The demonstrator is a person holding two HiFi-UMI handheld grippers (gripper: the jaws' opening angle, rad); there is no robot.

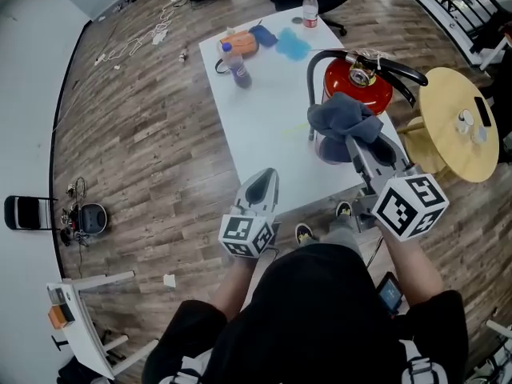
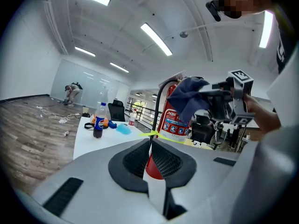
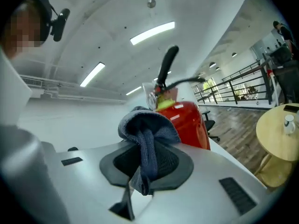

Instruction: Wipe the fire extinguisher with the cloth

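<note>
A red fire extinguisher (image 1: 358,84) with a black hose and handle stands at the right edge of the white table (image 1: 268,130). My right gripper (image 1: 353,140) is shut on a dark blue-grey cloth (image 1: 344,117), held up right against the extinguisher's near side. The right gripper view shows the cloth (image 3: 147,134) bunched between the jaws, with the extinguisher (image 3: 189,122) just behind it. My left gripper (image 1: 267,176) hovers over the table's near edge, shut and holding nothing. In the left gripper view, the extinguisher (image 2: 176,120) and the cloth (image 2: 187,99) lie ahead to the right.
At the table's far end are a cola bottle (image 1: 235,64), a water bottle (image 1: 310,10), a light blue rag (image 1: 292,45) and an orange item (image 1: 242,45). A round wooden side table (image 1: 460,126) stands to the right. Cables lie on the wooden floor at far left.
</note>
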